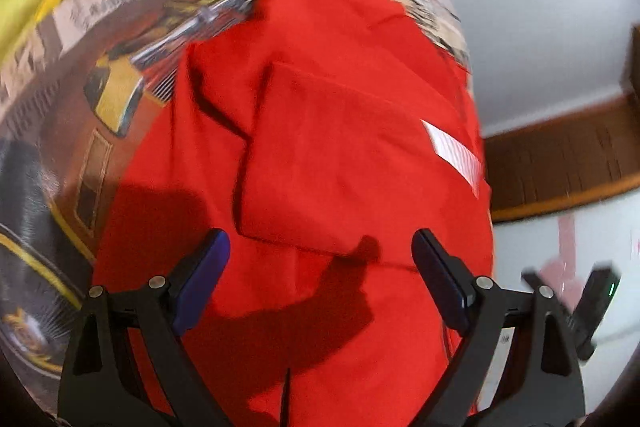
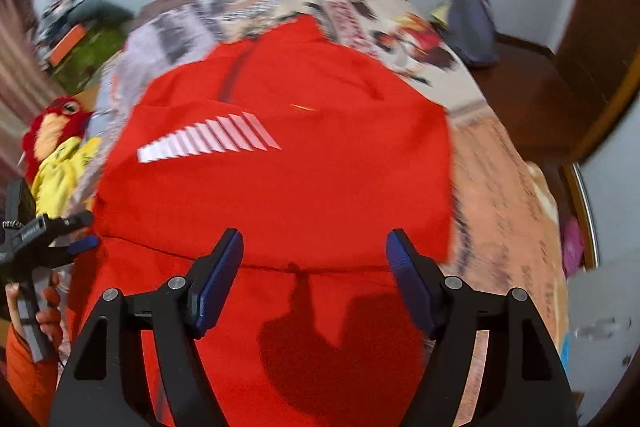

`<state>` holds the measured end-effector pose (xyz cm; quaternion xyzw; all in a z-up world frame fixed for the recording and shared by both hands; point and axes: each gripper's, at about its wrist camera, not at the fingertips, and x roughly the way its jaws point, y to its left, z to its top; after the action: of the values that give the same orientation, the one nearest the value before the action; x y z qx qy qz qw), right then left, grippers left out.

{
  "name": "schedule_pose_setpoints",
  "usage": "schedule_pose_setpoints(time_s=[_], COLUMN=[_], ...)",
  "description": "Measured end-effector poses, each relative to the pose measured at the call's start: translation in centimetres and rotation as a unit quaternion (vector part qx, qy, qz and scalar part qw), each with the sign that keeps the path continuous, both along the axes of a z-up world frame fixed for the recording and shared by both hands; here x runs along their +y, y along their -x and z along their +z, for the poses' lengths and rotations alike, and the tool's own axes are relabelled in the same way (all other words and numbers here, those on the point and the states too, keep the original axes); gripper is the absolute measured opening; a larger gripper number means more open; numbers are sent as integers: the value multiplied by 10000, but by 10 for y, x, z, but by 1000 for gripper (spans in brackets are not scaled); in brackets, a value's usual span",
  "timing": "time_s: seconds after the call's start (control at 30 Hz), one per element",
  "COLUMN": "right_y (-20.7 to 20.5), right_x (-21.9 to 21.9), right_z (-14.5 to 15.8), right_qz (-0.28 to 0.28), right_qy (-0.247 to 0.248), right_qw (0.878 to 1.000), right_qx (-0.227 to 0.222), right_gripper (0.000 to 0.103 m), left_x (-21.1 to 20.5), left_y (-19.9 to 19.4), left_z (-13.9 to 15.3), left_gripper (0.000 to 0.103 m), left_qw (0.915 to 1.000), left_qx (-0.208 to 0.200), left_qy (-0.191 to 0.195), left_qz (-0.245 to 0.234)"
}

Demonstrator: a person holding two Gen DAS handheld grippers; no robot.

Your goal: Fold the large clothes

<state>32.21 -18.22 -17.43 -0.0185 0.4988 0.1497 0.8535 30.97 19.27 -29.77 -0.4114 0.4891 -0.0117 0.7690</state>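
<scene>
1. The red garment [image 2: 280, 187] lies spread on a bed, over a printed bedspread [image 2: 500, 187], with a white striped logo [image 2: 208, 139] showing on its upper layer. One portion is already turned over onto the rest, its edge forming a line across the cloth just ahead of the right gripper's fingers.
2. The right gripper [image 2: 314, 267] hovers over the near part of the garment, jaws wide apart and holding nothing. The left gripper [image 1: 320, 259] is likewise spread wide and empty above the red cloth.
3. To my eye a fold is partly made; the next move likely calls for pinching an edge or corner and carrying it across.
4. A red-and-yellow plush toy [image 2: 56, 147] sits at the bed's side.
5. Both views are blurred, and the garment's near hem is cut off behind the gripper bodies, so its kind is unclear.
</scene>
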Motion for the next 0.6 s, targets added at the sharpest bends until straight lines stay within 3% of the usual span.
schedule_pose_setpoints(time_s=[0.1,0.13,0.17,0.2,0.27,0.37,0.4,0.43,0.5,0.53,0.6], right_y=[-1,-2,-3,-4,-5,-4,-3,-4,-5,-5,-6], right_x=[-22,-28,-33,-36,-45,-61,-64,-66,-70,-72,-73], right_z=[-4,-6,-7,-8,-10,-9,-8,-7,-4,-3,-1], right_qz=[-181,-234,-280,-338,-421,-498,-528,-547,-600,-613,-635], right_qy=[-39,-58,-81,-118,-212,-321,-337,-347,-375,-386,-408], right_qw=[9998,9997,9995,9993,9988,9982,9980,9979,9975,9974,9971], right_qx=[51,69,85,102,116,74,46,25,-31,-49,-68], right_gripper=[71,71,71,71,71,71,71,71,71,71,71], left_x=[2,2,2,-1,-6,-19,-25,-31,-54,-60,-84], left_y=[-4,-5,-6,-8,-14,-23,-26,-27,-32,-35,-35], left_z=[-16,-18,-17,-13,-6,14,24,30,58,67,99], left_gripper=[84,83,76,69,38,22,21,20,16,15,14], left_qw=[9985,9981,9981,9987,9994,9974,9944,9906,9706,9627,9346], left_qx=[105,102,85,101,190,122,41,-23,-293,-397,-845], left_qy=[491,544,525,354,-13,-689,-1048,-1368,-2378,-2661,-3416], left_qz=[214,262,320,345,293,192,123,60,-216,-296,-510])
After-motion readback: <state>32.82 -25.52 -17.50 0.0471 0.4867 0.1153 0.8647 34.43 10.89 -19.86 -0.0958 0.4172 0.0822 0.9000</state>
